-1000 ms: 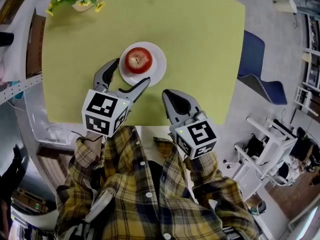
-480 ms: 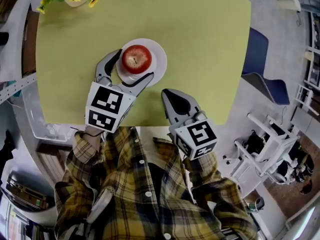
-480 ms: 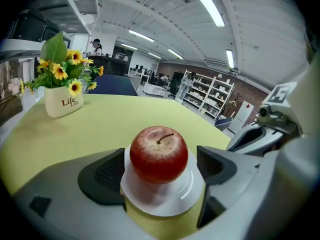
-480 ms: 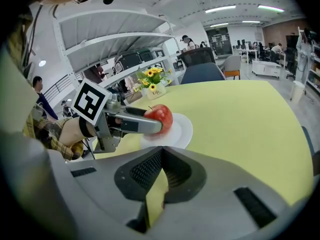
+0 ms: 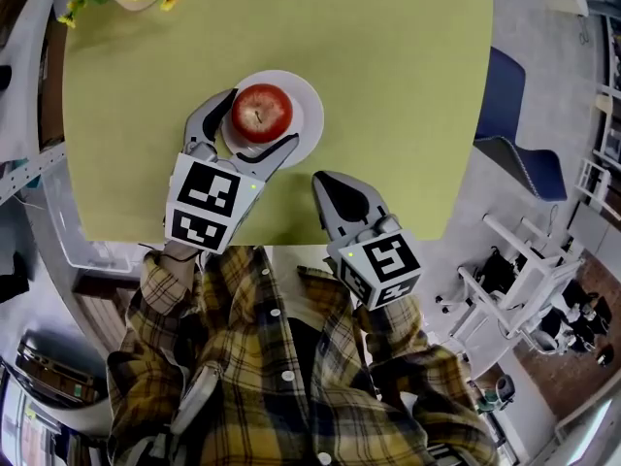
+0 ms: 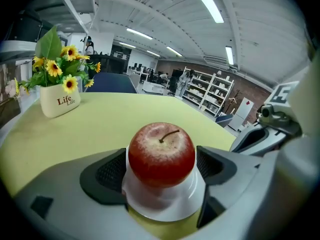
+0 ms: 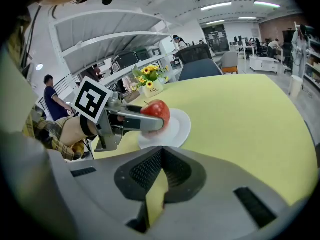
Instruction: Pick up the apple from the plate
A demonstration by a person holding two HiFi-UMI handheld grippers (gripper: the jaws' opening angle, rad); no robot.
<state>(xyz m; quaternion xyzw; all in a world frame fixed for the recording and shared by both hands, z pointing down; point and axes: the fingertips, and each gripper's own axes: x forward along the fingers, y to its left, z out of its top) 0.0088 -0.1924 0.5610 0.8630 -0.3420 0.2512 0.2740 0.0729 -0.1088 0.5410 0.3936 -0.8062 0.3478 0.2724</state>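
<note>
The left gripper (image 5: 259, 118) has its fingers spread wide, one on each side of the apple (image 6: 161, 154), which sits on the white plate (image 5: 310, 115) close beside each pad. The right gripper (image 5: 324, 181) is pinched closed and empty at the table's (image 5: 388, 76) near edge, with open tabletop beyond its fingertips.

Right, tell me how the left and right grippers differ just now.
The left gripper has its jaws apart, one on each side of the apple on the plate; the right gripper has its jaws together with nothing between them. The left gripper reaches over the plate; the right gripper sits near the table's near edge, beside the plate. Both carry a marker cube.
</note>
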